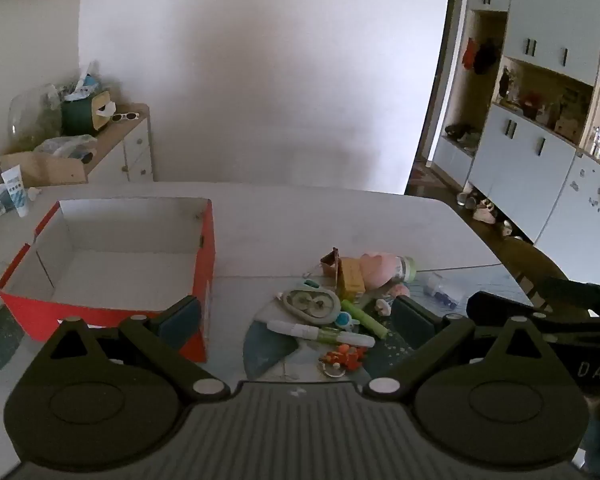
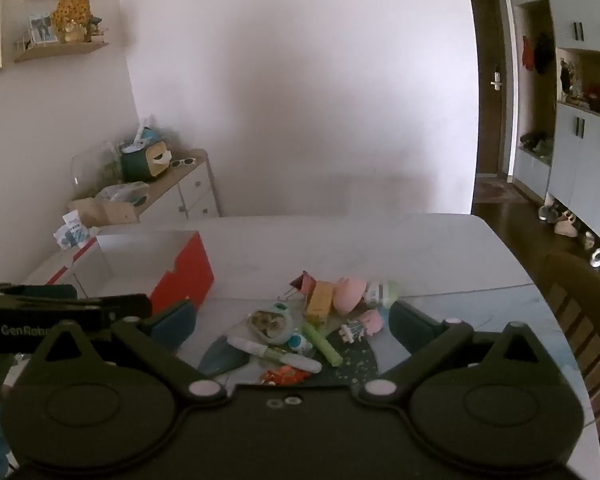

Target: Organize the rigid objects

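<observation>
A pile of small items lies on the white table (image 1: 292, 220): a white marker (image 1: 320, 332) (image 2: 276, 352), a green stick (image 1: 366, 318) (image 2: 323, 343), a round grey-green case (image 1: 312, 304) (image 2: 270, 323), a yellow box (image 1: 350, 278) (image 2: 320, 300), a pink toy (image 1: 378, 268) (image 2: 350, 292) and orange bits (image 1: 342, 358) (image 2: 284, 374). An empty red box (image 1: 112, 264) (image 2: 180, 276) stands to the left. My left gripper (image 1: 296, 320) is open above the pile's near side. My right gripper (image 2: 292, 322) is open too, hovering over the same pile. Neither holds anything.
A tube and packets (image 1: 14, 194) lie at the table's far left corner, beside a cluttered sideboard (image 1: 112, 136). A wooden chair (image 2: 580, 312) stands at the table's right edge. White cabinets (image 1: 540, 152) line the right wall, with shoes on the floor.
</observation>
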The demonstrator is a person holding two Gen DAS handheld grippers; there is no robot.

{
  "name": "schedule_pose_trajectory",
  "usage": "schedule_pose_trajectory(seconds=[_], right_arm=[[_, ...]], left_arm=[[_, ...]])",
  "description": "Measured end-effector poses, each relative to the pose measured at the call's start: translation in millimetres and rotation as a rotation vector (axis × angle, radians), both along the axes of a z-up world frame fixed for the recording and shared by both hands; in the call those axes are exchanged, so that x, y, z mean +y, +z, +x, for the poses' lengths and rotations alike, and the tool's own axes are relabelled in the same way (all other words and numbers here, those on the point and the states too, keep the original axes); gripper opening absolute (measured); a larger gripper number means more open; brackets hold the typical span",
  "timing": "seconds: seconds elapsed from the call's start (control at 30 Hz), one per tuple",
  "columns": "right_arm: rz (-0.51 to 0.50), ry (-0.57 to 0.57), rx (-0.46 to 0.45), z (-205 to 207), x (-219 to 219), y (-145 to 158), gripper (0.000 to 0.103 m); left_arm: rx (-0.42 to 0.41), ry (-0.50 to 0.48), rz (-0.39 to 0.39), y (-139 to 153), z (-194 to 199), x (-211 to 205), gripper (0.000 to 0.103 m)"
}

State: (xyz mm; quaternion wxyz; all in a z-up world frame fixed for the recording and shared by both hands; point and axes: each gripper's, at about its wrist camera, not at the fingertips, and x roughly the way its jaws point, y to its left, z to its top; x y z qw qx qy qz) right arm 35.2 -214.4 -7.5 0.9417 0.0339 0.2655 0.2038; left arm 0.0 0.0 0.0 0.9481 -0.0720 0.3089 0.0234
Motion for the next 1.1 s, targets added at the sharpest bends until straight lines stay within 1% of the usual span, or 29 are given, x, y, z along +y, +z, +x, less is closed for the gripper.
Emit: schedule_pose_trajectory(seconds=[0.03, 0.1, 0.17, 0.2, 0.27, 0.37, 0.4, 0.47, 0.7, 0.87, 1.1], right_arm=[[0.000, -0.002, -0.006, -0.2, 0.1, 0.1, 0.103], [-0.010, -0.019, -0.020, -0.6, 0.9, 0.4, 0.103], [-0.018, -0.031, -0.032, -2.3, 1.4, -0.1, 0.103], [-0.057, -0.043, -0.023, -1.0, 8.7, 1.9, 0.103], [-0.083, -0.080, -0.032, -3.4, 19.8, 2.4, 0.103], [-0.049, -0.099, -0.025, -6.9, 22.5, -0.1, 0.103], [-0.043, -0.106, -0.021, -8.4, 22.2, 5.2, 0.103], [-0.044, -0.114, -0.024, -10.0, 26.2, 5.3, 0.103], [-0.052, -0.141, -0.037, -19.6, 40.8, 7.2, 0.103], [-0.041, -0.161, -0.030, -25.6, 46.8, 8.8, 0.103], [-0.051, -0.184, -0.044, -35.3, 55.8, 11.4, 0.103]], left_arm=[[-0.001, 0.001, 0.018, -0.3, 0.0, -0.4, 0.102], [0.005, 0.001, 0.019, -0.7, 0.6, -0.4, 0.102], [0.009, -0.008, 0.010, -1.1, 1.2, 0.7, 0.102], [0.003, -0.026, -0.025, -0.6, 1.2, 11.2, 0.102], [-0.006, -0.044, -0.021, -3.5, 1.2, 18.2, 0.102], [-0.020, -0.062, 0.002, -2.4, -1.5, 26.6, 0.102], [-0.021, -0.063, 0.014, -2.3, -2.5, 26.7, 0.102], [-0.016, -0.070, 0.026, 0.8, -1.5, 28.4, 0.103], [-0.036, -0.087, 0.003, 6.4, -10.5, 44.5, 0.103], [-0.023, -0.102, 0.009, 6.4, -13.9, 49.6, 0.103], [-0.038, -0.121, 0.019, 7.5, -21.2, 56.1, 0.103]])
